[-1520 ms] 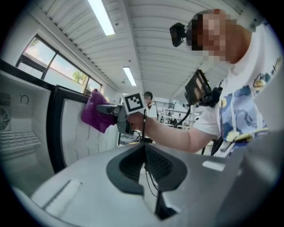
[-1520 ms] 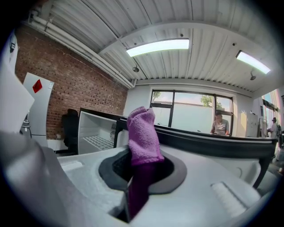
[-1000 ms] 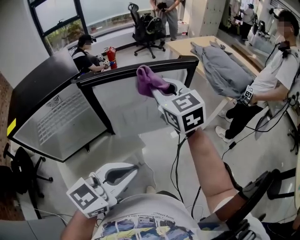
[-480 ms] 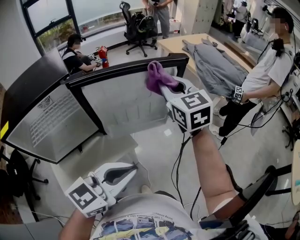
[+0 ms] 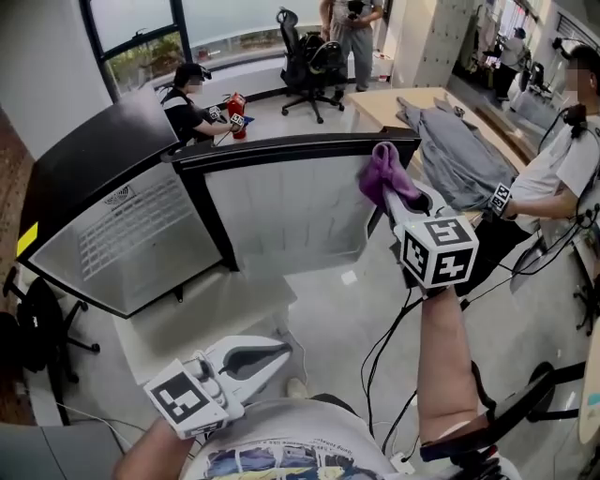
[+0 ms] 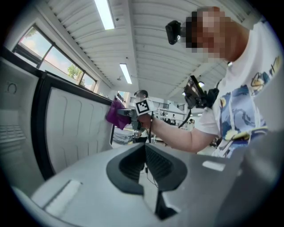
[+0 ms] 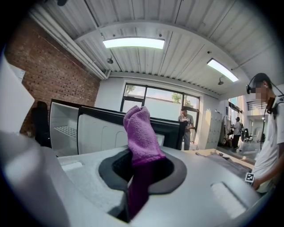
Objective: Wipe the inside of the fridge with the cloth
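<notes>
Bunching into a rounded tip, the purple cloth (image 5: 382, 172) (nubby terry) stands pinched between the jaws of the right gripper (image 5: 403, 197), which close tight on it. It is just by the top corner of the fridge door (image 5: 281, 206), black-framed with a smooth white moulded liner. The left gripper (image 5: 267, 356) hangs low, jaws together, empty.

bright, even | ceiling strip lights (image 7: 133, 42) plus windows (image 5: 141, 28) | fisheye edges | faces mosaicked
</notes>
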